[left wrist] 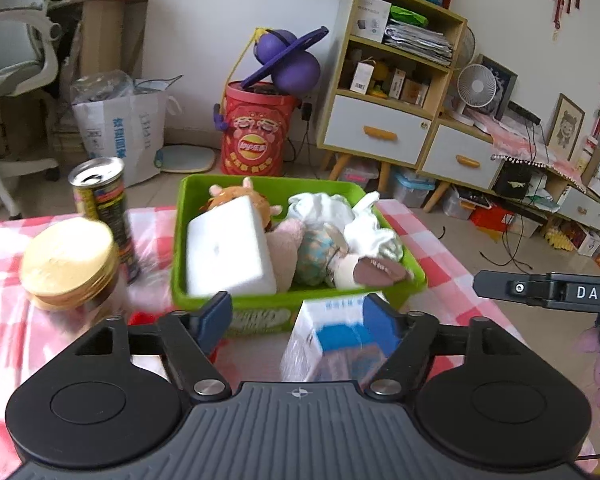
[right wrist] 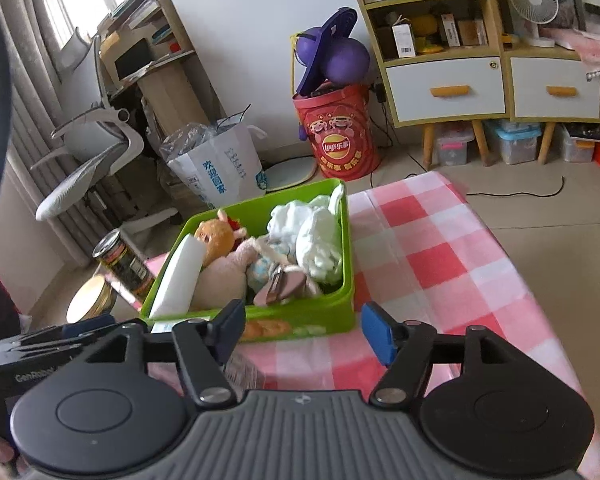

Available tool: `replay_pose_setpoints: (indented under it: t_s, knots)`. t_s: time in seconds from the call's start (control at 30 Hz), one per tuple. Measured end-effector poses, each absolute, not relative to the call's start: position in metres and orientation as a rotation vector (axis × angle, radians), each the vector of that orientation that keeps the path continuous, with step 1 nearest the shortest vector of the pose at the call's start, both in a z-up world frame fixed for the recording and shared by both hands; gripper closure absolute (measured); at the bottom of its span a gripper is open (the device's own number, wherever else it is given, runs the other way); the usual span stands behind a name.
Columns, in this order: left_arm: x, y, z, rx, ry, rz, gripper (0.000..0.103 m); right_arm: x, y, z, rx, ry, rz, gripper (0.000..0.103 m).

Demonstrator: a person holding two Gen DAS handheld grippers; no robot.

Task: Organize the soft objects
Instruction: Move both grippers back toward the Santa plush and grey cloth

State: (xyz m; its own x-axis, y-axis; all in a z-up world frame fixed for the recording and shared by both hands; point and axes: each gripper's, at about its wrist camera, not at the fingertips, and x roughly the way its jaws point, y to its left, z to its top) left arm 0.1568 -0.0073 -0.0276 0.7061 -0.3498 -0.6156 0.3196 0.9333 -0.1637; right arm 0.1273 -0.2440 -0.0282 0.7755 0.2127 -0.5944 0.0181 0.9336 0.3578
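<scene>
Left gripper [left wrist: 300, 316]: jaws are seen spread wide, nothing pinched; a blue-and-white carton [left wrist: 332, 344] stands between the blue pads, close against the right-hand pad, though contact cannot be told through the blur. Right gripper [right wrist: 306, 330]: jaws are likewise parted and empty, held just before the near wall of the green bin [right wrist: 300, 322].

The soft items are found packed inside the green bin, which rests on a pink-and-white checked tablecloth [right wrist: 432, 256]. A white foam block [left wrist: 230, 252] is leaned at the bin's left side, with an orange plush toy [left wrist: 236, 196] behind it. A pale pink plush [left wrist: 288, 242] and a blue-patterned soft toy [left wrist: 318, 256] are lodged in the middle. Crumpled white cloth [left wrist: 340, 216] is bunched at the far right corner.

Left of the bin, outside it, a gold-lidded jar [left wrist: 70, 264] and an opened dark can [left wrist: 100, 208] are noted on the cloth, the can behind the jar. On the floor beyond, a red snack tub [left wrist: 256, 136] is seen beside a wooden shelf unit [left wrist: 392, 92].
</scene>
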Motion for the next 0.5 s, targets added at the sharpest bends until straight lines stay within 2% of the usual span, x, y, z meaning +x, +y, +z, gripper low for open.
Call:
replay_pose_setpoints:
  t_s: [0.17,0.3,0.5]
  knots:
    - [0.132,0.005,-0.023,-0.021,0.706,-0.330,0.024,0.104,-0.228,-0.021,0.310,0.690,0.098,0.042]
    - [0.115,0.016,-0.022,-0.019,0.731,-0.291,0.014,0.086,-0.213,-0.018,0.277,0.697,0.101,0.039]
    - [0.093,0.030,-0.026,-0.008,0.749,-0.243,0.009,0.067,-0.193,-0.021,0.209,0.709,0.106,0.036]
